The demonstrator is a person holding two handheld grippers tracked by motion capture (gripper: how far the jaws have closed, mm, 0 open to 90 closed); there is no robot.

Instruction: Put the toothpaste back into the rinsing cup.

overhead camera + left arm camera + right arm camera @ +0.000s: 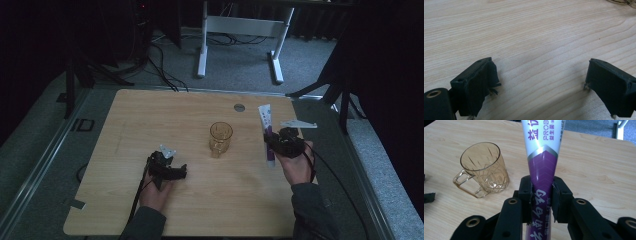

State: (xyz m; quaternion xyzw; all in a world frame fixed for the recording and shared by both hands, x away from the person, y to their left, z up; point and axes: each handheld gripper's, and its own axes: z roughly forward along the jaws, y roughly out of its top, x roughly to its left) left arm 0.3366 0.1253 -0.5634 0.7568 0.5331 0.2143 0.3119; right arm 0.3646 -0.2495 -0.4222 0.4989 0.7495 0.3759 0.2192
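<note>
Toothpaste tube [543, 167]: light, soft, slick; pinched mid-body by right gripper [541, 195], right of amber cup [484, 168]. Left gripper [541, 82] spread, empty. Best gripped low, likely squashes.

The toothpaste tube [543, 170] runs off the right gripper view's top and bottom edges, its middle pinched behind the fingers [526, 195]. In the left gripper view, the cup [624, 2] barely shows at the upper corner.

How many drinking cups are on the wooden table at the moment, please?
1. A clear amber cup with a handle stands upright near the table's middle, between the two grippers and beside the toothpaste tube held by the right gripper.
</note>
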